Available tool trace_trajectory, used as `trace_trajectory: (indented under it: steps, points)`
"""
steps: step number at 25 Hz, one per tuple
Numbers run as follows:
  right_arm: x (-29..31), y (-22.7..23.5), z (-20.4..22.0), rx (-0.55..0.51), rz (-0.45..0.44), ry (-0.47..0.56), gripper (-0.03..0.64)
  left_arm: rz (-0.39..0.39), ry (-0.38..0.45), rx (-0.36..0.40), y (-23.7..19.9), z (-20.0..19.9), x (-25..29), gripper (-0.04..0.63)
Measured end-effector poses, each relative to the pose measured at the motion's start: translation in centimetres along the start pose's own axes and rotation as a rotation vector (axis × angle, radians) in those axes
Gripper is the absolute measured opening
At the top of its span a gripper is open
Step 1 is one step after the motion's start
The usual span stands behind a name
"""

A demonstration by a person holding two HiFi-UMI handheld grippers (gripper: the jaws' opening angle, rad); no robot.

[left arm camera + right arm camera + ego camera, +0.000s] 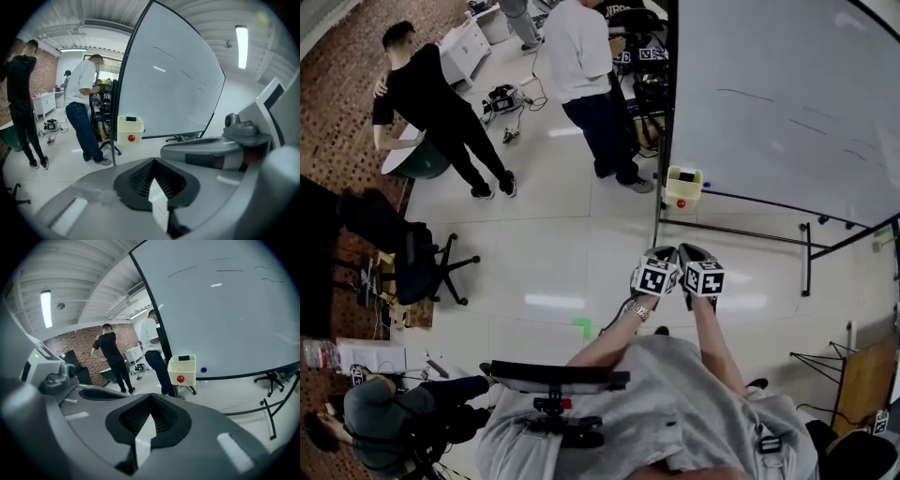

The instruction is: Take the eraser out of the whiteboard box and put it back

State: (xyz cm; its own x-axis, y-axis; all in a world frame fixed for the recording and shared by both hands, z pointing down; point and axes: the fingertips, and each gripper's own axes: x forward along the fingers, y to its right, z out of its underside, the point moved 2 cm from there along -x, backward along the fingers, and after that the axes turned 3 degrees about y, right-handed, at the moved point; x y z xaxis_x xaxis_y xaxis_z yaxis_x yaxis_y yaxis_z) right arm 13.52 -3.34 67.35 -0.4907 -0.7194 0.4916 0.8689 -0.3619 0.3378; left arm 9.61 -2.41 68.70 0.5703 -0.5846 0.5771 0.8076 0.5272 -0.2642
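Note:
A pale box (683,186) with a red dot on its front hangs at the lower left corner of the whiteboard (778,94). It also shows as the box (130,131) in the left gripper view and the box (182,371) in the right gripper view. A dark eraser (131,119) lies in its top, seen again as the eraser (184,357). My left gripper (666,253) and right gripper (690,251) are side by side over the floor, well short of the box. Both are shut and hold nothing: left gripper (153,161), right gripper (150,397).
A person in a white shirt (581,56) stands right beside the box at the board's left edge. Another in black (431,94) stands farther left. The board's stand legs (806,258) reach across the floor. An office chair (412,253) and a seated person (384,403) are at the left.

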Motion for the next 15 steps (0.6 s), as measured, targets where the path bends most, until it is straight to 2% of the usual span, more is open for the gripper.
trace_trajectory:
  steps: [6, 15]
  points:
    - [0.0, -0.6, -1.3, 0.007, 0.021, 0.021, 0.003, 0.018, 0.026, 0.021, -0.3, -1.1, -0.7, 0.003]
    - [1.4, -3.7, -1.5, -0.065, 0.020, -0.017, 0.003, -0.003, 0.039, -0.024, -3.4, -1.1, -1.7, 0.003]
